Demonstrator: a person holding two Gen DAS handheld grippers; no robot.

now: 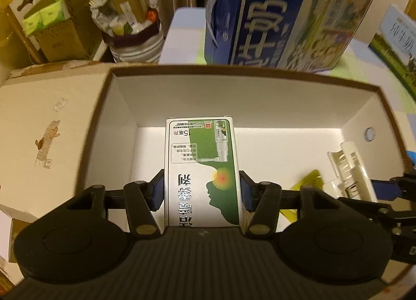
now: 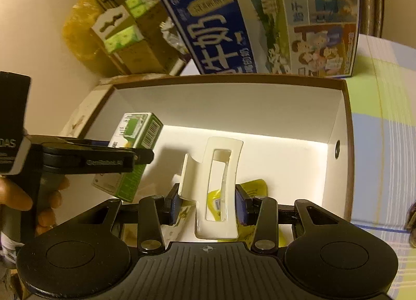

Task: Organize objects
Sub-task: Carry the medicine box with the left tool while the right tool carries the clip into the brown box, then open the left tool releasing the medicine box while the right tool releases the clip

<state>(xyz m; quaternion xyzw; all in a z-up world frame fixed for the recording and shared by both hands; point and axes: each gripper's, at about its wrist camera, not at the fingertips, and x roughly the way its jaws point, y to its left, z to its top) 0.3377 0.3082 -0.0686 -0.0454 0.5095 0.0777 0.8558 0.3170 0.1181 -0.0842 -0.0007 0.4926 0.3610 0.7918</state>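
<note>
A brown-rimmed white cardboard box (image 1: 234, 97) (image 2: 234, 107) lies open in front of both grippers. My left gripper (image 1: 201, 191) is shut on a green and white medicine carton (image 1: 202, 167), held over the box's left half; the right wrist view shows the same carton (image 2: 137, 133) tilted. My right gripper (image 2: 206, 202) is shut on a white hair claw clip (image 2: 221, 183), low inside the box; the left wrist view has that clip (image 1: 348, 167) at the right. A yellow sachet (image 2: 252, 188) (image 1: 309, 183) lies on the box floor beneath the clip.
A tall blue milk carton case (image 1: 280, 14) (image 2: 260, 22) stands right behind the box. Brown boxes with green packs (image 1: 52, 14) and a striped bag of clutter (image 1: 132, 30) crowd the far left. A beige lid (image 1: 46, 131) lies left of the box. A hand (image 2: 15, 196) holds the left gripper.
</note>
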